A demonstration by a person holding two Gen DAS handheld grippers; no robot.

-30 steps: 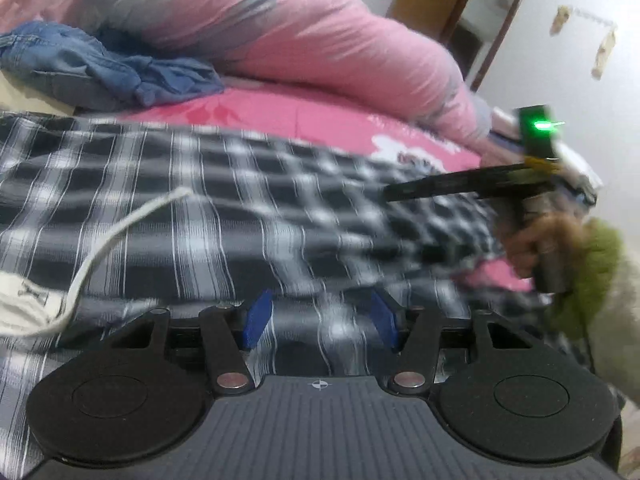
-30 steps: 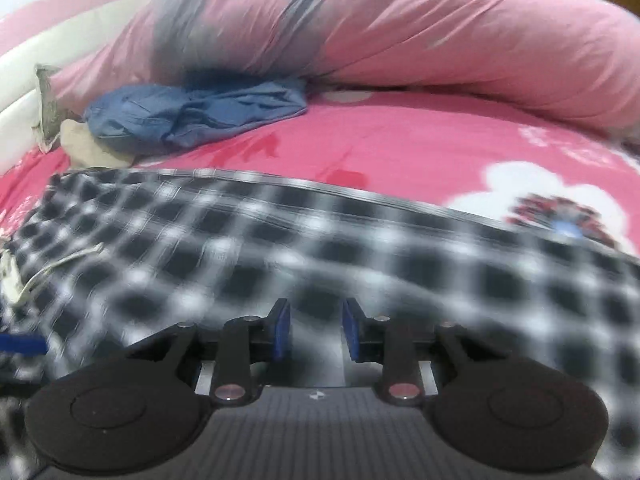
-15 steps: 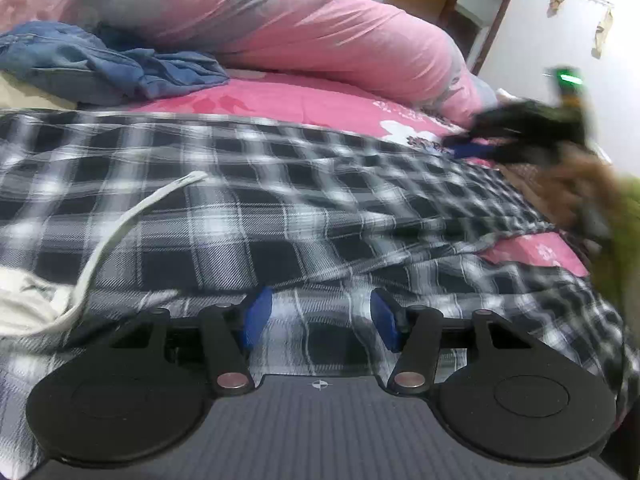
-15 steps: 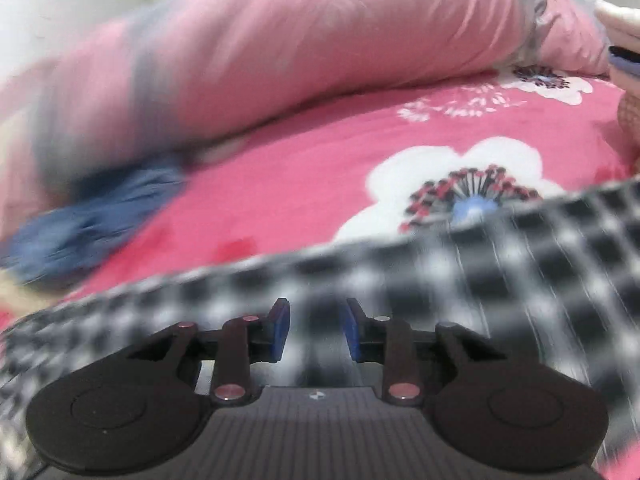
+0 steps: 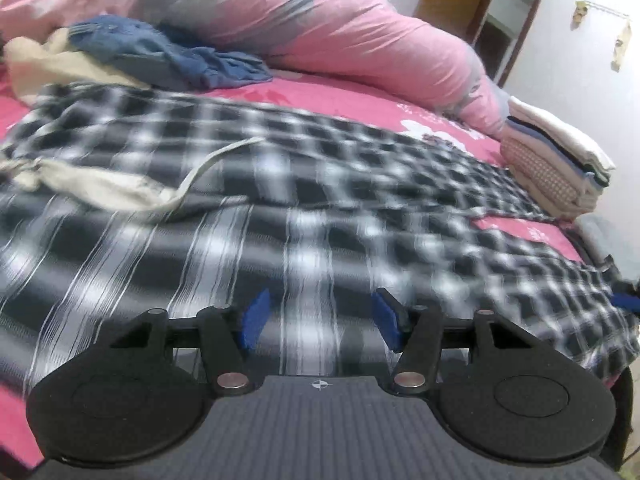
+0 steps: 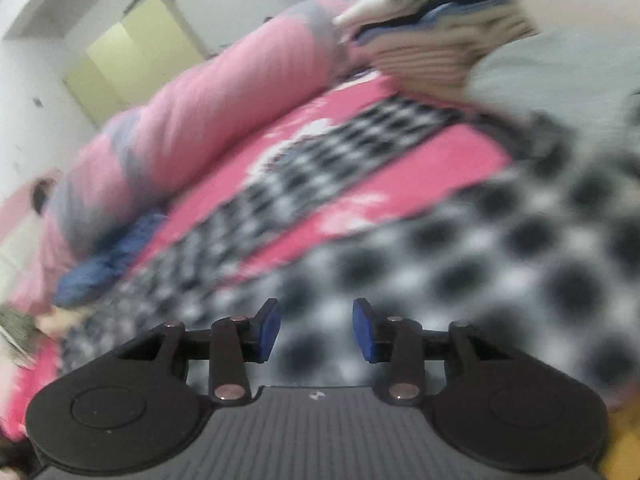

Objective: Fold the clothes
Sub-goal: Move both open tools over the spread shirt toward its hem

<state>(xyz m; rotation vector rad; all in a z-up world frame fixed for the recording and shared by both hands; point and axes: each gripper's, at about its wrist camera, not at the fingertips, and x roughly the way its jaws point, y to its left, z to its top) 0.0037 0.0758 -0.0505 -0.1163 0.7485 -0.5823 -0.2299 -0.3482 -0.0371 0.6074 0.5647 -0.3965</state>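
A black-and-white plaid garment lies spread across the pink bed sheet. Its white drawstring and pale waistband lining show at the left. My left gripper is open just above the garment's near edge, with plaid cloth showing in the gap between the blue pads. My right gripper is also open and hovers over the blurred plaid garment near its right end. That view is tilted. Nothing is pinched in either gripper.
A stack of folded clothes stands at the bed's right end, seen also in the right wrist view. A crumpled blue denim piece and a cream cloth lie at the back left, against a rolled pink quilt.
The right gripper has swung right toward the garment's far end, tilted, and its jaws have widened. The left wrist view has pulled back, and the hand with the other gripper has left it.
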